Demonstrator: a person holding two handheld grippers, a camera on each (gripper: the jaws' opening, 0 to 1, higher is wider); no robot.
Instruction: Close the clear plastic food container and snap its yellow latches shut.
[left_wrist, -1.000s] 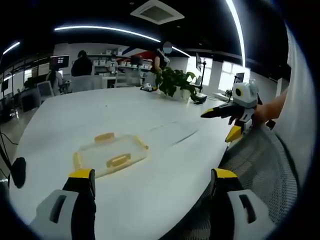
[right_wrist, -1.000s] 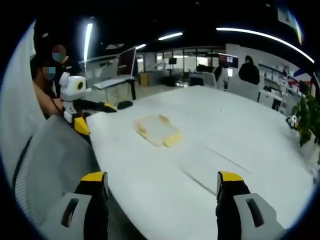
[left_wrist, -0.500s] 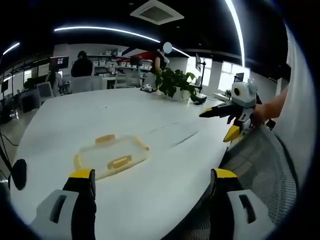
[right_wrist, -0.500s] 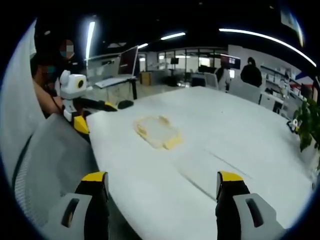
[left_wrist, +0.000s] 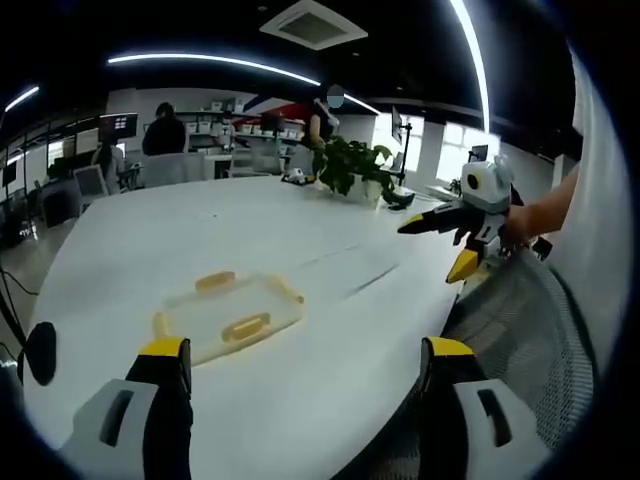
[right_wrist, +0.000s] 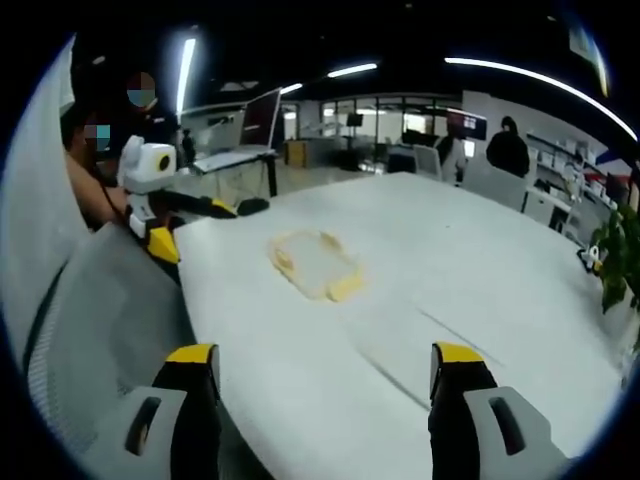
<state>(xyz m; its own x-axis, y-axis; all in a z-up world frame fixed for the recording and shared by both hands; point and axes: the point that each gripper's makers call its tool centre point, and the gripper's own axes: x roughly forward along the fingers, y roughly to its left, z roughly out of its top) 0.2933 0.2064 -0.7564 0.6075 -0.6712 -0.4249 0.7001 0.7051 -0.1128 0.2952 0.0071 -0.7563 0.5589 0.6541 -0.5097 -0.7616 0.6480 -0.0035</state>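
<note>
In the left gripper view, my left gripper (left_wrist: 305, 365) has its two yellow-tipped jaws spread wide apart, with nothing between them. Ahead of the left jaw and a little inward lies the clear plastic food container (left_wrist: 228, 312), flat on the white table (left_wrist: 200, 225). Yellow latches (left_wrist: 246, 326) show on its sides: one on the near long side facing me, one on the far side, and yellow strips at either end. Whether the lid is fully pressed down I cannot tell. Well beyond the container, at the far end of the table, stands a potted plant (left_wrist: 347, 165). To the right, past my right jaw, my right gripper (left_wrist: 440, 242) floats above the table's edge, held in my hand (left_wrist: 520, 226), its jaws open and pointing toward the table. Below it is the grey mesh back of a chair (left_wrist: 520, 330).

In the right gripper view, my left gripper (right_wrist: 190, 226) appears far to the left, above the chair (right_wrist: 100, 330), jaws parted. My right gripper (right_wrist: 325, 365) also holds its jaws wide apart and empty. The container (right_wrist: 312, 264) sits ahead, between the two jaws and nearer the left one, well apart from both, with a yellow latch (right_wrist: 346, 289) on its near end. The plant (right_wrist: 618, 255) stands off to the far right.
</note>
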